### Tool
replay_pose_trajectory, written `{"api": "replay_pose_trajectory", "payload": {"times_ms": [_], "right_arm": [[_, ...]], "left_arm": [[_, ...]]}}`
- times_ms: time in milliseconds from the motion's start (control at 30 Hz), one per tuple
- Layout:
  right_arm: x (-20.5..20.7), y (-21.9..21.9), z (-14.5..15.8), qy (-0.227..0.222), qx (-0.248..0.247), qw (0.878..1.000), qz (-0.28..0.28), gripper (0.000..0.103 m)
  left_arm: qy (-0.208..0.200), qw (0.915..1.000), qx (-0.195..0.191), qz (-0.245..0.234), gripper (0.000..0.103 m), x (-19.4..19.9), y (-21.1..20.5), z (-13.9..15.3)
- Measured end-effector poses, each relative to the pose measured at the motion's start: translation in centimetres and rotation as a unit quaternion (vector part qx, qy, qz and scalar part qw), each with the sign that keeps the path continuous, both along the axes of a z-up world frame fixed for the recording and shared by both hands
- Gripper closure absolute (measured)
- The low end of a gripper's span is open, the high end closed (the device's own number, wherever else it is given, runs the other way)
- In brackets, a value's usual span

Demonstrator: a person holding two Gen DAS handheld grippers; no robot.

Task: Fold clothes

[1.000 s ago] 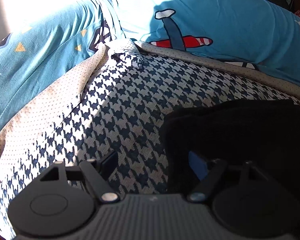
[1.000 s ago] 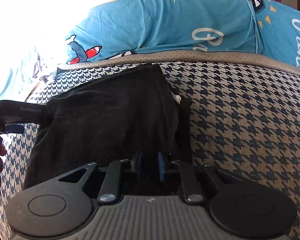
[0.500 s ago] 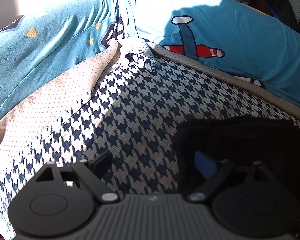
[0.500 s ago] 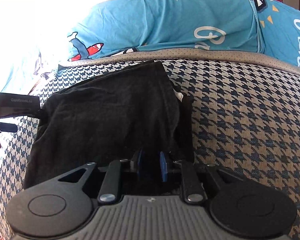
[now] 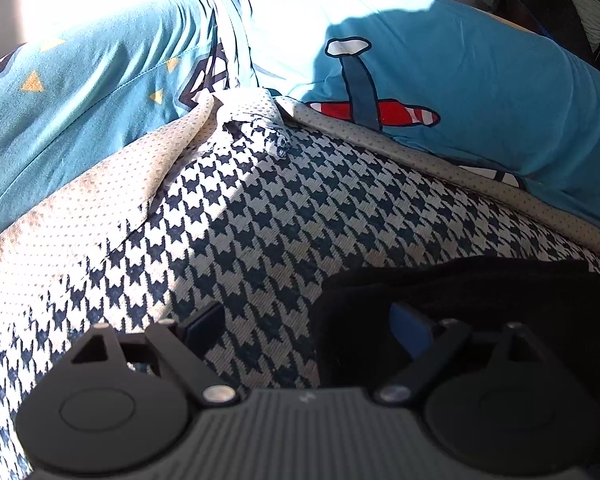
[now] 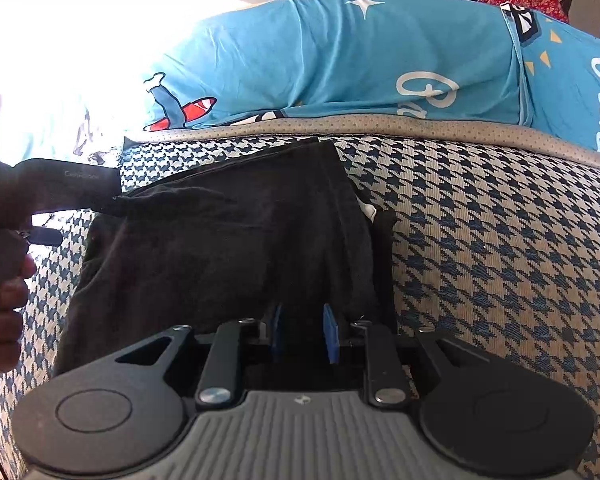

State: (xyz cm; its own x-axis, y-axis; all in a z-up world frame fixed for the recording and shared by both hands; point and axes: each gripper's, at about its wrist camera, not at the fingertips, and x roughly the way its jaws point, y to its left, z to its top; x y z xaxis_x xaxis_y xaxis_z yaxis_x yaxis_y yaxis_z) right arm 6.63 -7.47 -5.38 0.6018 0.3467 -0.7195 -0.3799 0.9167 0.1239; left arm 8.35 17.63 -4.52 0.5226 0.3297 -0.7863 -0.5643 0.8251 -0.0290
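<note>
Presently listed:
Black garment (image 6: 228,240): folded, lying on houndstooth cushion (image 6: 500,240).
Left tongs (image 5: 306,320): spread wide, one finger over garment's edge.
Right tongs (image 6: 304,332): slightly parted, gripping nothing, at garment's near edge.

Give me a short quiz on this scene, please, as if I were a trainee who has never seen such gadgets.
1. True or false: the left gripper has its jaws spread wide.
2. The black garment lies on: A) a houndstooth cover; B) a wooden floor; C) a glass table.
3. Fill in: the blue bedding behind shows a red and blue ____.

Key: 1 true; 2 A; 3 aeroplane.
</note>
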Motion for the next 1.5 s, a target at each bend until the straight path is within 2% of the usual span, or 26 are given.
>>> {"api": "replay_pose_trajectory", "payload": {"times_ms": [267, 400, 567, 700, 1033, 1233, 1500], "right_arm": [[0.5, 0.2, -0.5, 0.007, -0.001, 1.0, 0.007, 0.081], [0.6, 0.2, -0.7, 0.008, 0.001, 1.0, 0.011, 0.079], [0.7, 0.4, -0.8, 0.008, 0.0, 1.0, 0.018, 0.072], [0.7, 0.1, -0.6, 0.007, 0.009, 1.0, 0.014, 0.072], [0.4, 0.1, -0.4, 0.007, 0.01, 1.0, 0.006, 0.072], [0.7, 0.0, -0.6, 0.01, 0.012, 1.0, 0.012, 0.072], [1.5, 0.1, -0.8, 0.011, 0.018, 0.999, 0.024, 0.072]], "left_arm": [[0.009, 0.9996, 0.025, 0.008, 0.009, 1.2, 0.1, -0.6], [0.006, 0.9997, 0.016, 0.016, 0.005, 1.7, 0.8, -0.9], [0.002, 0.9998, 0.003, 0.022, 0.005, 1.8, 1.4, -0.7], [-0.008, 0.9998, 0.012, 0.014, 0.007, 1.4, 0.9, 0.3], [-0.005, 0.9994, 0.016, -0.029, 0.007, 1.5, -2.2, 0.8], [0.016, 0.9987, 0.024, -0.041, 0.007, 2.5, -3.1, -0.7], [0.01, 0.999, 0.028, -0.034, 0.004, 3.9, -2.7, -1.5]]}}
